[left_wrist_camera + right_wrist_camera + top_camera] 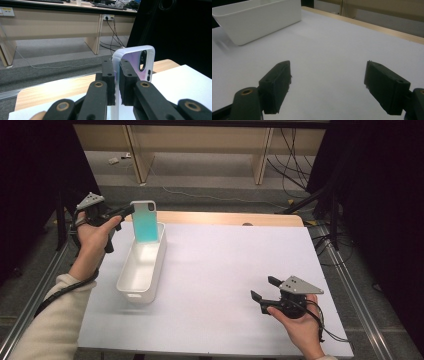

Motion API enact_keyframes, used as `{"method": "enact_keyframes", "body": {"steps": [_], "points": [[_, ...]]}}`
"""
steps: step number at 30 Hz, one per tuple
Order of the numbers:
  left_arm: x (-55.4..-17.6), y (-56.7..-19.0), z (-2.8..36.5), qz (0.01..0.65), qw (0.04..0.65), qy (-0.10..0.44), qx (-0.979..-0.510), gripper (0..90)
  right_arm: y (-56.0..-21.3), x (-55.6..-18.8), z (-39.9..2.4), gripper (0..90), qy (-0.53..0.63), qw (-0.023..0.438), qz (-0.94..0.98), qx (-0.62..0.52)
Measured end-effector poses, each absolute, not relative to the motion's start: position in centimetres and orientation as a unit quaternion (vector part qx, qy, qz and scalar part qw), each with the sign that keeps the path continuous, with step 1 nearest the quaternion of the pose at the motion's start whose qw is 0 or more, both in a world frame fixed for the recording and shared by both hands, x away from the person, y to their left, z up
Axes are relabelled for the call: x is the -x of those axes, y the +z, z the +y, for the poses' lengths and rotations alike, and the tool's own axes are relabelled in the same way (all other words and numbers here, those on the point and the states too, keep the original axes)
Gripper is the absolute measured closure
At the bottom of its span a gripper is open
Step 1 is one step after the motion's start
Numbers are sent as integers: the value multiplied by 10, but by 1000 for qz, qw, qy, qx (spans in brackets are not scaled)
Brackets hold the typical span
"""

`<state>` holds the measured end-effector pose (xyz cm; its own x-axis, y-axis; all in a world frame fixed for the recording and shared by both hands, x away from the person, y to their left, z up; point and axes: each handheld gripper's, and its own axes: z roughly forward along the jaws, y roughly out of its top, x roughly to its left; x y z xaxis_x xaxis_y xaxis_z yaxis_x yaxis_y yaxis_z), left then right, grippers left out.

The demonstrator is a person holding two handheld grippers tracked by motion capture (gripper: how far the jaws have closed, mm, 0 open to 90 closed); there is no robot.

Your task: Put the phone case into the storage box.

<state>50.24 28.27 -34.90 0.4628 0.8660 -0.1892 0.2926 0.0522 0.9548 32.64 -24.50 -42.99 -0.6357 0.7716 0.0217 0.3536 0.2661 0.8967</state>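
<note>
My left gripper [131,210] is shut on a phone case [145,221], white-rimmed with a teal-to-violet sheen, and holds it upright over the far end of a white plastic bin [131,285]. In the left gripper view the case's edge [117,56] is pinched between the two black pads [128,72], its camera cut-out facing right. My right gripper [263,288] rests low over the white table cover near the front right, open, with nothing between its fingers [277,80]. The bin [249,20] lies ahead of it to the left.
A white sheet [225,270] covers the wooden table, whose bare far edge [225,218] shows behind it. Metal rails [350,290] run along both sides. Desks and loose cables [295,165] stand on the floor beyond.
</note>
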Motion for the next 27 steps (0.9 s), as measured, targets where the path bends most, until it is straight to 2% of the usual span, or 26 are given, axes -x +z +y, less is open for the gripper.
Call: {"method": "enact_keyframes", "body": {"steps": [27], "points": [[-515,-361,280,462,556,248,-645,836,-431,-327,-244,229,489,217,760,-368]]}}
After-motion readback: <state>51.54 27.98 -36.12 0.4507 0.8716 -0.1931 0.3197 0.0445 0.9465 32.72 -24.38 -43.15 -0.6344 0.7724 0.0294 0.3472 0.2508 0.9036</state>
